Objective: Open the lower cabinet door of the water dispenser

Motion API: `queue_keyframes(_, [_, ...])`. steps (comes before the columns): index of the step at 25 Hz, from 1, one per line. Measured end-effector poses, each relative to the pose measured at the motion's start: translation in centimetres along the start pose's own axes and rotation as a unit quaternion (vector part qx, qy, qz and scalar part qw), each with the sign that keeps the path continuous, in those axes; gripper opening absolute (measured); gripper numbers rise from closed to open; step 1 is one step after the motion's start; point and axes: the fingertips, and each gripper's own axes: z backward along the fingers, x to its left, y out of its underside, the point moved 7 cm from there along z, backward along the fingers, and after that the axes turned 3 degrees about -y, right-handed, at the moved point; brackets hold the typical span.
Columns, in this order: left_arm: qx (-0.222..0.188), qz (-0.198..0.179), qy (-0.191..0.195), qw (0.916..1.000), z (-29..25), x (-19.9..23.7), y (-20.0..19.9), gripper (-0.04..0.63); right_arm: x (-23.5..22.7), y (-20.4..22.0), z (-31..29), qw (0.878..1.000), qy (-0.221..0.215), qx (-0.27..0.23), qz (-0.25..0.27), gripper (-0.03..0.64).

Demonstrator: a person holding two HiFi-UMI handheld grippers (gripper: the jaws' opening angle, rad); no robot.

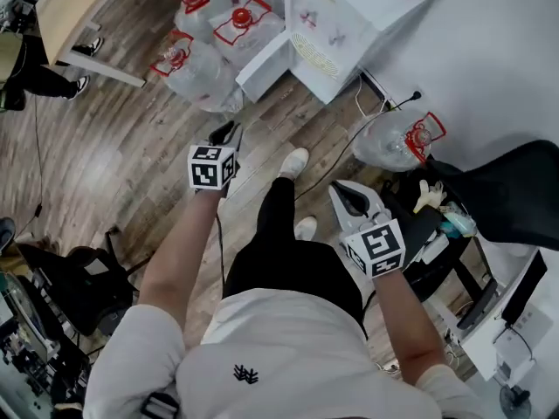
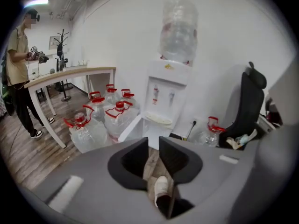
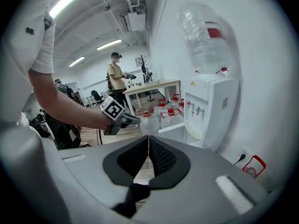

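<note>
We saw the wooden floor [image 1: 105, 138] fill most of the head view, with the white water dispenser [image 1: 336, 24] standing against the wall at the upper middle of that frame. In the left gripper view the dispenser [image 2: 163, 101] sat at the centre, and in the right gripper view it stood at the right [image 3: 210, 111], an upturned clear bottle [image 2: 178, 29] seated on top of it. A black chair [image 1: 515, 190] occupied the right edge of the head view, and a light table [image 1: 74, 7] crossed the upper left corner. A cluster of clear water jugs [image 1: 210, 55] with red caps and handles stood on the floor just left of the dispenser, and a single jug [image 1: 397, 142] lay to its right, near the chair. The lower cabinet door [image 1: 262, 64] stood open, swung out to the left towards the jugs; in the left gripper view it [image 2: 133, 127] angled out from the cabinet's lower left. A person [image 2: 18, 69] stood beside the table at the far left of that view. We held both tongs up in the air, well apart from the dispenser. The left tongs [image 1: 229, 133] were slightly spread [image 2: 154, 146], nothing between them, only floor and a white shoe [image 2: 161, 190] showing through the gap. The right tongs [image 1: 349, 195] were pressed together at their tips [image 3: 148, 141] and empty.
</note>
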Motion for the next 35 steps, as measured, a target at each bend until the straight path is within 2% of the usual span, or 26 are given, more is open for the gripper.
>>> queue_keyframes(3, [-0.016, 0.0, 0.047, 0.9988, 5.6, -3.3, -0.6, 0.117, 1.5, -0.9, 2.9, 1.0, 0.006, -0.016, 0.005, 0.006])
queue_keyframes(7, [-0.038, -0.009, 0.113, 0.9929, 13.4, -7.9, -1.5, 0.061, 4.2, -0.9, 6.5, 1.0, -0.002, -0.017, 0.009, 0.002])
queue_keyframes(11, [-0.043, -0.009, 0.163, 0.9856, 19.8, -11.5, -2.6, 0.057, 6.5, -1.0, 9.6, 1.0, -0.011, -0.008, -0.001, 0.002])
queue_keyframes(15, [-0.036, -0.051, 0.217, 0.9742, 24.2, -14.8, -3.4, 0.056, 8.8, -1.8, 12.6, 1.0, -0.011, -0.017, 0.005, 0.002])
queue_keyframes(21, [-0.031, -0.118, 0.286, 0.9506, 28.5, -18.1, -4.4, 0.056, 11.5, -1.9, 14.7, 1.0, 0.01, -0.024, 0.004, 0.002])
queue_keyframes(24, [-0.036, -0.127, 0.299, 0.9451, 30.2, -17.8, -4.9, 0.056, 13.1, -2.1, 14.8, 0.999, 0.019, -0.026, -0.002, 0.002])
queue_keyframes(29, [-0.039, -0.116, 0.298, 0.9468, 32.3, -15.2, -4.8, 0.056, 16.7, -3.0, 13.7, 1.0, 0.014, -0.027, 0.005, 0.002])
queue_keyframes(35, [-0.038, -0.126, 0.304, 0.9436, 34.7, -11.6, -3.3, 0.056, 21.3, -3.6, 12.2, 0.999, 0.023, -0.025, 0.001, 0.002])
